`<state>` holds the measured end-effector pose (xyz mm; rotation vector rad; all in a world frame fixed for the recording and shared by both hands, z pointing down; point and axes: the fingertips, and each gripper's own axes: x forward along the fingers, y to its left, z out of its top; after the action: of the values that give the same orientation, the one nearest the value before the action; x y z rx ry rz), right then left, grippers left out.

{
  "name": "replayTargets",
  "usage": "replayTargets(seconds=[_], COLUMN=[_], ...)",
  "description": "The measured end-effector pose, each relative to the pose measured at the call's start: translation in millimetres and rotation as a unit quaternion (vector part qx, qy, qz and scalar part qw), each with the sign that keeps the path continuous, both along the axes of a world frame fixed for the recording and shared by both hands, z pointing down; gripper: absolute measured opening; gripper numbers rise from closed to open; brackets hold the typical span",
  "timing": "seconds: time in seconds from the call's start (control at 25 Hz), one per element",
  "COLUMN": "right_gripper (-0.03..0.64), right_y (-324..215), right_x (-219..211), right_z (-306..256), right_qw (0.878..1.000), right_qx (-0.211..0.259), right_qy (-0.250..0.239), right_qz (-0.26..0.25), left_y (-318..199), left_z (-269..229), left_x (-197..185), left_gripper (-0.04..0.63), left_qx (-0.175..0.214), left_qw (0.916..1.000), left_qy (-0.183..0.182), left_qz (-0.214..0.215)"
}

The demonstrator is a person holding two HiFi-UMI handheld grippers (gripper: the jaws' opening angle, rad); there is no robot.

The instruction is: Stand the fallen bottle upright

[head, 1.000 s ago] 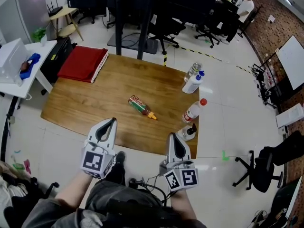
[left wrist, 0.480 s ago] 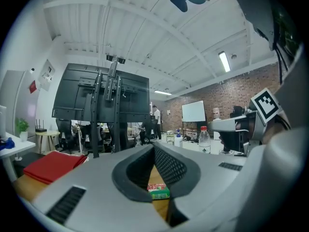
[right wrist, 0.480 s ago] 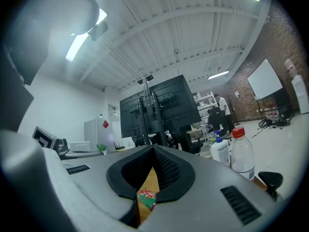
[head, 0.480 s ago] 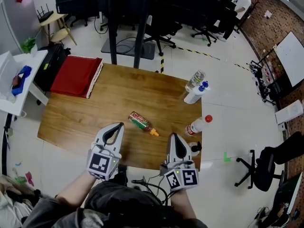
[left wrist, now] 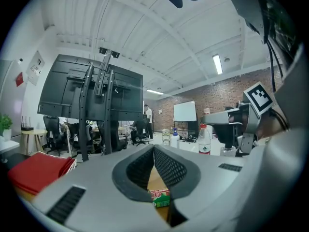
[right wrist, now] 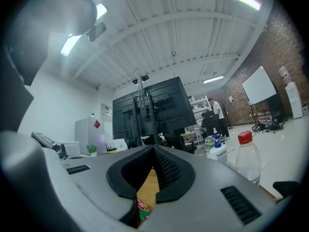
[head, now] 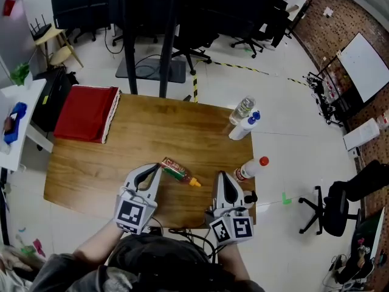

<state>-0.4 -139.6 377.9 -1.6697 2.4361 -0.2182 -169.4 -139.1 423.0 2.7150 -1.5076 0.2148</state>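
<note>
The fallen bottle [head: 177,170] lies on its side on the wooden table [head: 91,169], with a red and green label and an orange cap pointing right. My left gripper [head: 156,168] is shut and empty, its tip just left of the bottle's base. My right gripper [head: 221,176] is also shut and empty, right of the cap and a little apart from it. In the left gripper view the label [left wrist: 159,197] shows through the gap under the closed left gripper [left wrist: 153,147]. The right gripper view shows a sliver of the bottle [right wrist: 143,210] below the right gripper [right wrist: 153,149].
Upright bottles stand along the table's right edge: a red-capped one [head: 251,169], a white one with a blue cap [head: 243,127], a clear one [head: 242,109] and a small dark-capped one [head: 246,197] beside my right gripper. A red folded cloth [head: 85,112] lies at the far left corner.
Both grippers have moved forward from in front of the table's near edge to over it, closing in on the fallen bottle from either side. The bottle itself has not moved.
</note>
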Motion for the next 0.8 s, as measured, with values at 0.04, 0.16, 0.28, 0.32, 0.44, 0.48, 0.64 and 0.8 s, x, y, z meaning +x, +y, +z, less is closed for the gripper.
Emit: replayTargets(seconds=[0.04,0.16,0.28,0.32,0.44,0.48,0.64,0.8], right_gripper=[-0.002,-0.002,-0.002,-0.002,-0.002,-0.002,-0.002,-0.002], right_y=[-2,-3,-5,-6,-11,-13,-18,-26], right_x=[-1,-3,-1,1,10,13,24,39], right_z=[-1,-3,-6,-6,-4,-2,6,8], right_qw=[1.000,1.000,1.000,1.000,1.000,1.000,1.000,1.000], right_qx=[0.001,-0.002,-0.002,-0.002,-0.002,-0.003,-0.015,-0.022], right_qy=[0.001,0.003,0.004,0.005,0.003,0.001,-0.005,-0.013], right_qz=[0.005,0.016,0.022,0.024,0.029,0.028,0.008,-0.002], left_y=[-4,-11,-18,-19,-22,-22,-25,-28], left_z=[0,1,3,4,9,12,21,18], left_x=[0,-1,4,7,19,23,44,59], left_gripper=[0.017,0.017,0.017,0.017,0.017,0.017,0.017,0.017], left_qx=[0.000,-0.002,-0.004,-0.006,-0.011,-0.011,-0.021,-0.024], left_qw=[1.0000,0.9998,0.9993,0.9990,0.9982,0.9979,0.9973,0.9971], left_qy=[0.001,0.001,-0.005,-0.008,-0.013,-0.015,-0.024,-0.038], left_qz=[0.004,0.018,0.036,0.043,0.057,0.062,0.065,0.062])
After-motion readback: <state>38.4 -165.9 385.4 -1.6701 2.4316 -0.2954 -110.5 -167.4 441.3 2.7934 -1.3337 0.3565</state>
